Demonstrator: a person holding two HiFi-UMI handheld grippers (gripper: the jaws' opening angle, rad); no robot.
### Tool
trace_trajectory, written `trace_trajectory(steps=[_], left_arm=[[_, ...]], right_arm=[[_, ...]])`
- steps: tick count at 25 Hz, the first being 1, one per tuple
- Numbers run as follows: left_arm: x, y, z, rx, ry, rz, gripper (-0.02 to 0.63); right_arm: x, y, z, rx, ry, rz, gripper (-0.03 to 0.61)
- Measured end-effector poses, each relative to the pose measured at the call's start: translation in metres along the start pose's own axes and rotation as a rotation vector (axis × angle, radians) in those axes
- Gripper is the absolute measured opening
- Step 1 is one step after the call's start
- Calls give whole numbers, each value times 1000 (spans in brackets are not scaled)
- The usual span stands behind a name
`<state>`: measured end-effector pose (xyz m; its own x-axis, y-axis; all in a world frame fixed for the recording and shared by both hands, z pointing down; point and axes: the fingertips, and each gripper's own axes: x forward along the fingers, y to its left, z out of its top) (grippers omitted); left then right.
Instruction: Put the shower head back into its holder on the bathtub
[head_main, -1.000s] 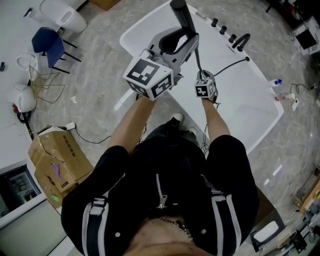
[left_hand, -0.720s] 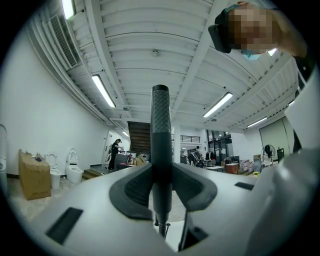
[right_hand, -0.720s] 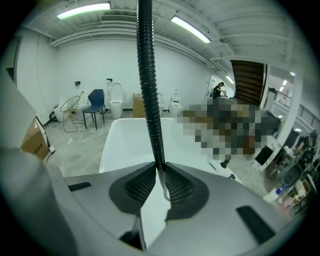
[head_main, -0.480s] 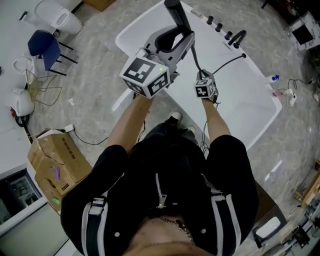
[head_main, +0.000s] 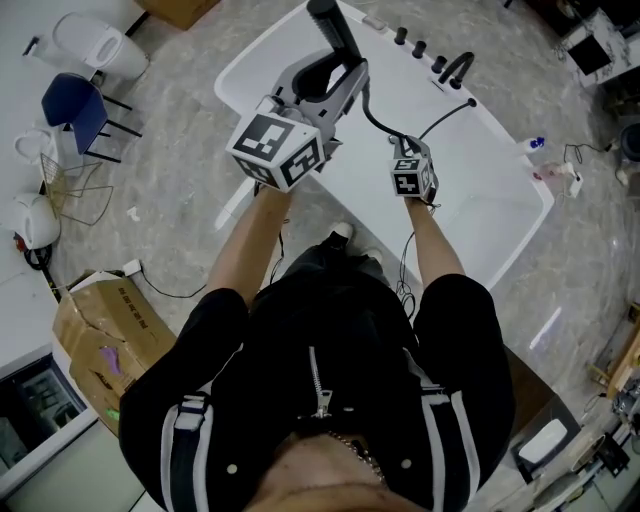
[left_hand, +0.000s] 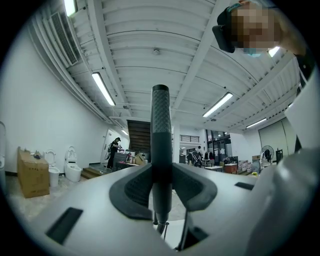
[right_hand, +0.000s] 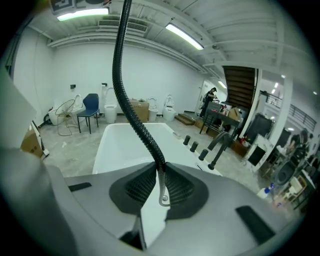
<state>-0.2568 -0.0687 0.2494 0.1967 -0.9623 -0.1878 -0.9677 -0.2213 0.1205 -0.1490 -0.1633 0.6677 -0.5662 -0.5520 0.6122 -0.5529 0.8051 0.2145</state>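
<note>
The left gripper's (left_hand: 161, 186) fingers (left_hand: 132, 191) are clamping the black handle of the shower head (left_hand: 160, 125), which is standing upright between the pads with its ribbed top rising well above them. In the head view the left gripper (head_main: 335, 68) is holding the shower head (head_main: 328, 25) up over the left end of the white tub (head_main: 480, 205), apart from every rim.

The right gripper's (right_hand: 161, 184) fingers (right_hand: 136, 187) are closing tight on the black ribbed hose (right_hand: 134, 114), with its metal end fitting lying in the narrow slot between the pads. In the head view the right gripper (head_main: 402, 148) is hanging over the basin, just inside the near long rim, while the hose (head_main: 375, 122) is curving from under the handle to these fingers and running on to the far rim just beside the black tap (head_main: 457, 68).

Each gripper's cube is showing black-and-white square markers to the head camera.

A row of black knobs (head_main: 420, 46) is lining the far rim left of the tap. The person is standing at the near long rim, arms reaching over it. The basin under both grippers is lying bare. Grey floor (head_main: 190, 170) is surrounding the tub, with a blue chair (head_main: 72, 100) and a cardboard box (head_main: 100, 330) sitting well off to the left.
</note>
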Motion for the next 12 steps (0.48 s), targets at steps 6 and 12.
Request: trace_trajectory(steps=[6,12], left_arm=[[5,-14,-12,30,25,-38,132],[12,-25,-36,56,74,-79,132]], right_arm=[[-25,-36,12,32,-54,-67,63],[-61,-85,40,29,-148,-156,63]])
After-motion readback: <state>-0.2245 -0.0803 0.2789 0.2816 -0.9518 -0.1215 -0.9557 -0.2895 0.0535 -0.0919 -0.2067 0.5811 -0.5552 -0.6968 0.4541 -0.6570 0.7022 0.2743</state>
